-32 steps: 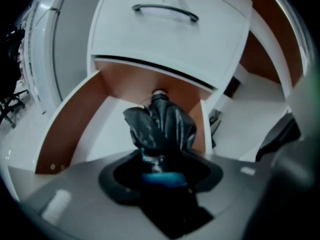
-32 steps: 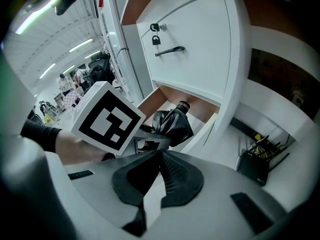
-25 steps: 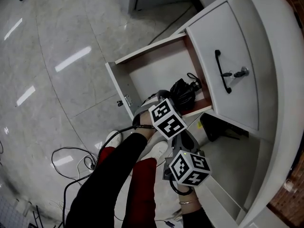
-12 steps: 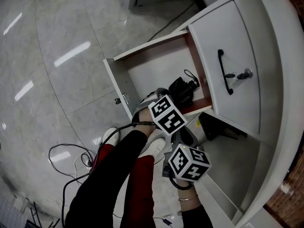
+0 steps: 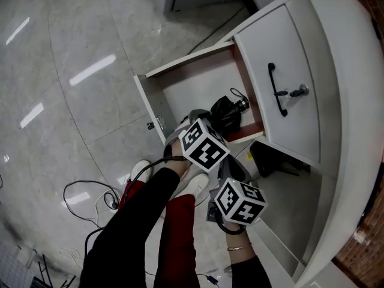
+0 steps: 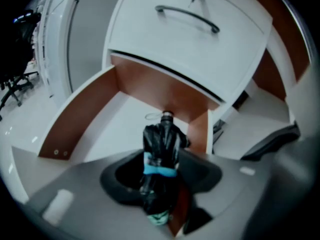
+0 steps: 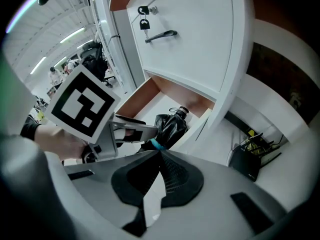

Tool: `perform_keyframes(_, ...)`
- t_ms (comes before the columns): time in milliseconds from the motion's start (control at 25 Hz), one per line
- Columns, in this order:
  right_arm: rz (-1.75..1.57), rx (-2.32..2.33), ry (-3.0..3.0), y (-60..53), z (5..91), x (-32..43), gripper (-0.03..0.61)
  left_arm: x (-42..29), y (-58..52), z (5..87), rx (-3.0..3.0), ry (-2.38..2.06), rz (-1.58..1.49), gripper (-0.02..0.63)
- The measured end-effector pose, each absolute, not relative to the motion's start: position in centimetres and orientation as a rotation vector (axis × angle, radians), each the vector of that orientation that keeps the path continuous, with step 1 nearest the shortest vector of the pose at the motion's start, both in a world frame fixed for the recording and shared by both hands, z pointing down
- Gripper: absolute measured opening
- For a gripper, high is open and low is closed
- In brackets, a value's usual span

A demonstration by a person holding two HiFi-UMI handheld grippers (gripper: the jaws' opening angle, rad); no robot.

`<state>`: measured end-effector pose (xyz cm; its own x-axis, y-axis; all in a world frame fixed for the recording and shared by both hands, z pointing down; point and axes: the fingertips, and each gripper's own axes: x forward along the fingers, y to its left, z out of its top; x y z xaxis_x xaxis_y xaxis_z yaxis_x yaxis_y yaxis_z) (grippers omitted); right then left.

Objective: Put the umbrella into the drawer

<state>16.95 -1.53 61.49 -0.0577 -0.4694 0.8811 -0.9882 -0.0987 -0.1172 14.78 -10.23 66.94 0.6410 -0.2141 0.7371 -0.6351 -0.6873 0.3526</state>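
Black against the white floor of the open drawer [image 5: 180, 95], the umbrella [image 5: 227, 113] lies by the brown side wall nearest you in the head view, so the placing looks done or nearly so. Your left gripper [image 5: 204, 125] hangs over its near end. Your right gripper [image 5: 233, 171] sits lower, outside the drawer. Cables [image 5: 90, 200] trail on the tiles, well clear.

Left gripper view: your jaws stand wide and have just been closing a little. The umbrella's blue-banded end stands between them, yet I see no squeeze on it. I judge it released; what's left is backing out. The handle [image 6: 187, 18] of the upper drawer is above, clear of you.

Right gripper view: your jaws meet and carry nothing. A black box [image 7: 248, 161] with wires sits off to the side, out of the way.
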Motion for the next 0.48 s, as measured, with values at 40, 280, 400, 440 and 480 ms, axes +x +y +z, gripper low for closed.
perform_keyframes(40, 1.102, 1.62, -1.58, -1.6, 61.2, 16.9, 0.002, 14.4, -10.4, 66.2, 2.258, -0.682, 0.878, 0.207)
perform_keyframes(280, 1.109, 1.644, -1.644, -1.9, 59.0, 15.7, 0.002, 11.9, -10.7, 62.0, 2.295, -0.751, 0.79, 0.157)
perform_keyframes(400, 1.098, 1.65, -1.678, -1.9, 57.7, 15.0, 0.002, 10.8, -10.9, 60.1, 2.291, -0.811, 0.739, 0.07)
perform_keyframes(440, 1.091, 1.651, -1.69, -1.9, 57.2, 14.9, 0.002, 10.7, -10.9, 59.5, 2.288, -0.824, 0.72, 0.05)
perform_keyframes(480, 1.081, 1.651, -1.701, -1.9, 56.7, 14.7, 0.002, 10.7, -10.9, 58.9, 2.288, -0.829, 0.707, 0.032)
